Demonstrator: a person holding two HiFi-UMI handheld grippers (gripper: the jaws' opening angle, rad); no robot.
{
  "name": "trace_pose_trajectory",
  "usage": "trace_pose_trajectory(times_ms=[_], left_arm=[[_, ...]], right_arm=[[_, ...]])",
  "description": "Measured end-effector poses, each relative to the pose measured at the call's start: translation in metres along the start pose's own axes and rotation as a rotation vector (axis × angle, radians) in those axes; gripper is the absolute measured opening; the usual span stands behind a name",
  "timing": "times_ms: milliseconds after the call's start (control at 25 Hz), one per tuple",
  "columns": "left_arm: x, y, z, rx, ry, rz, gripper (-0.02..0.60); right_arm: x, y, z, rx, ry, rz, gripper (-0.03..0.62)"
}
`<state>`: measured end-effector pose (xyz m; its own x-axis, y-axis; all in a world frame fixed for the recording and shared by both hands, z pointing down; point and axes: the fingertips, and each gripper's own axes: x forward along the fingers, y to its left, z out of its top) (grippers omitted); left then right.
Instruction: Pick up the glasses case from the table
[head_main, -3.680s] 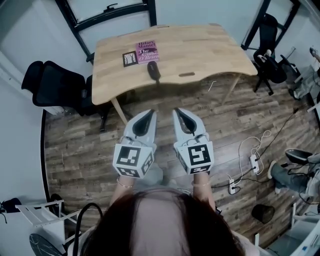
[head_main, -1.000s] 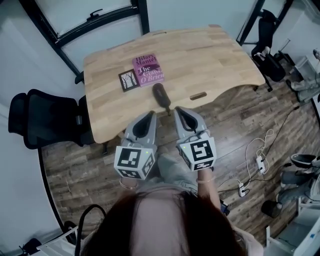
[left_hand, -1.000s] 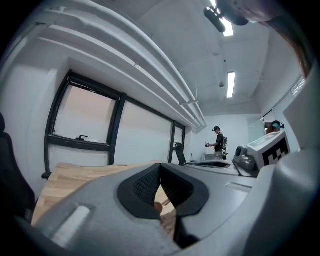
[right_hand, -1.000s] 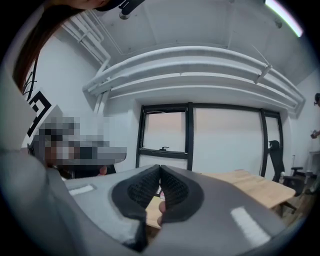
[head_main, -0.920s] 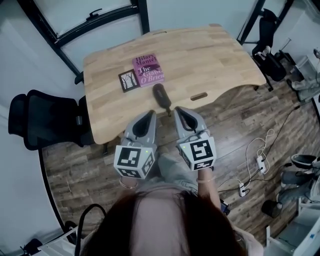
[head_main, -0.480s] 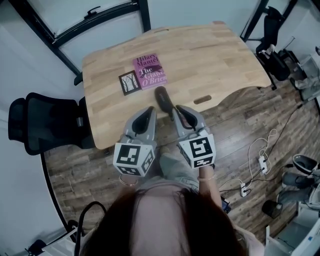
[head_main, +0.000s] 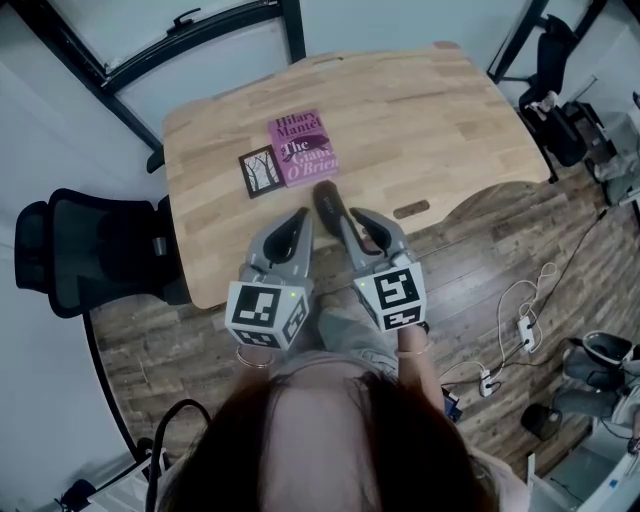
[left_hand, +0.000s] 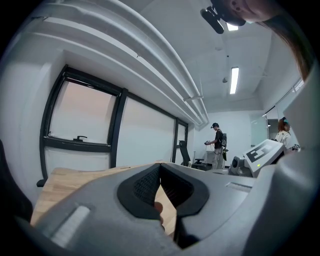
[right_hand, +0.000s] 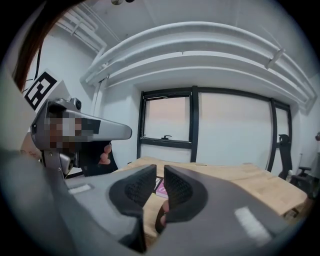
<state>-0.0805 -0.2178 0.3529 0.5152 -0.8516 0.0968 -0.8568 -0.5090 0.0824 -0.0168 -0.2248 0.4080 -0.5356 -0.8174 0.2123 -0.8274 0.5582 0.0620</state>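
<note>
The dark brown glasses case lies on the wooden table, just in front of a pink book. My left gripper is just left of the case's near end, and its pads meet at the tips, so it is shut with nothing in it. My right gripper is just right of the case. Its jaws have just been opening: a narrow gap shows between the pads, and nothing is held there. The pink book shows through that gap.
A small dark card lies left of the book. A black office chair stands at the table's left, another at the far right. Cables and a power strip lie on the floor. A person stands far off.
Both grippers have moved forward, from the table's near edge to either side of the case's near end. The case and book lie where they were.
</note>
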Motion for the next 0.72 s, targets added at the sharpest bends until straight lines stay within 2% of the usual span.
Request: trace_pose_trajectory(times_ms=[720], left_arm=[[0.040, 0.040, -0.011, -0.034, 0.023, 0.043, 0.009]], right_arm=[[0.060, -0.015, -0.037, -0.007, 0.120, 0.060, 0.124]])
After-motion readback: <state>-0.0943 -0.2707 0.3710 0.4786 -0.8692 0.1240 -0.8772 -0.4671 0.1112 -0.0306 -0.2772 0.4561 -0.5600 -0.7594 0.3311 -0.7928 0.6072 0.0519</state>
